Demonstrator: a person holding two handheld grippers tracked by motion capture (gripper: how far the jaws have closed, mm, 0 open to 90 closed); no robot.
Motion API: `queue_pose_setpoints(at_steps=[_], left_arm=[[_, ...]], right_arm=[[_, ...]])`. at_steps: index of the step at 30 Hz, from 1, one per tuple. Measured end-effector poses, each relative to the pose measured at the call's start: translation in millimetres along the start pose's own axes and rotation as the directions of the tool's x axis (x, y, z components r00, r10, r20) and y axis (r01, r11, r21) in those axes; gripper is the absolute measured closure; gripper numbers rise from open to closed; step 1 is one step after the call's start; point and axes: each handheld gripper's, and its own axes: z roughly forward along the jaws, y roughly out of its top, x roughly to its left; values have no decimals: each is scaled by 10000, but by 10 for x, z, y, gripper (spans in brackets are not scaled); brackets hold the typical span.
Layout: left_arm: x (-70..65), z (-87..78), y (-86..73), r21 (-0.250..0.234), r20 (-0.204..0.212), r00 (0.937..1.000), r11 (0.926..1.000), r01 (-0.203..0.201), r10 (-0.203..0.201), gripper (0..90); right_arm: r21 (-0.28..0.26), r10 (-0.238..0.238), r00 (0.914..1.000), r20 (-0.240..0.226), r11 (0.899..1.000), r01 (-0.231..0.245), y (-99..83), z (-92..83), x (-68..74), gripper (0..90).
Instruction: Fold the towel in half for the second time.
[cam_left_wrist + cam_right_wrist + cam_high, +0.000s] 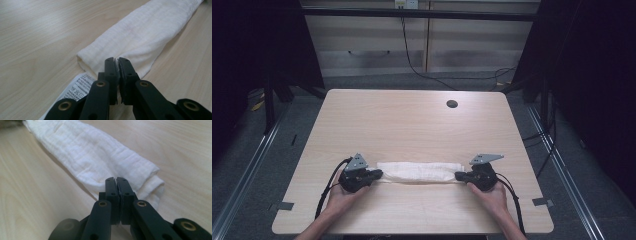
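Note:
A white cloth [419, 171], folded into a long narrow band, lies across the near part of the wooden table [412, 120]. My left gripper [379, 174] pinches the band's left end, jaws shut on a thin layer of fabric. In the left gripper view the gripper [116, 61] bites the cloth [150, 32] at its near end, and a printed care label [80, 87] sticks out beside the jaws. My right gripper [458, 175] holds the opposite end. In the right gripper view its tips [116, 180] are closed on the cloth [95, 157] at the folded corner.
A round cable hole [452, 104] sits near the table's far right. Beyond the table stand pale cabinets [372, 40] with a black cable [412, 60] hanging down. Dark frame posts flank both sides. Bare tabletop stretches beyond the cloth.

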Motion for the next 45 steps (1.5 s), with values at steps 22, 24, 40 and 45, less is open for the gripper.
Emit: queue_pose_setpoints(at_steps=[22,24,40,45], left_arm=[[48,-537,65,-675,221,9947,9925,1014,-1001,445],[99,-640,24,-942,134,9921,9876,1253,-1246,417],[361,-946,-362,-1596,-660,9703,9624,2199,-2327,237],[358,-886,-391,-1359,-466,9712,9647,2257,-2338,192]], right_arm=[[-2196,654,9979,24,9735,-633,-62,-574,66,495],[-2386,808,9964,241,9684,-728,-81,-636,40,440],[-2899,1673,9775,1286,9490,-1243,-488,-1029,-47,302],[-2912,1982,9686,1503,9451,-1482,-548,-1022,-123,264]])
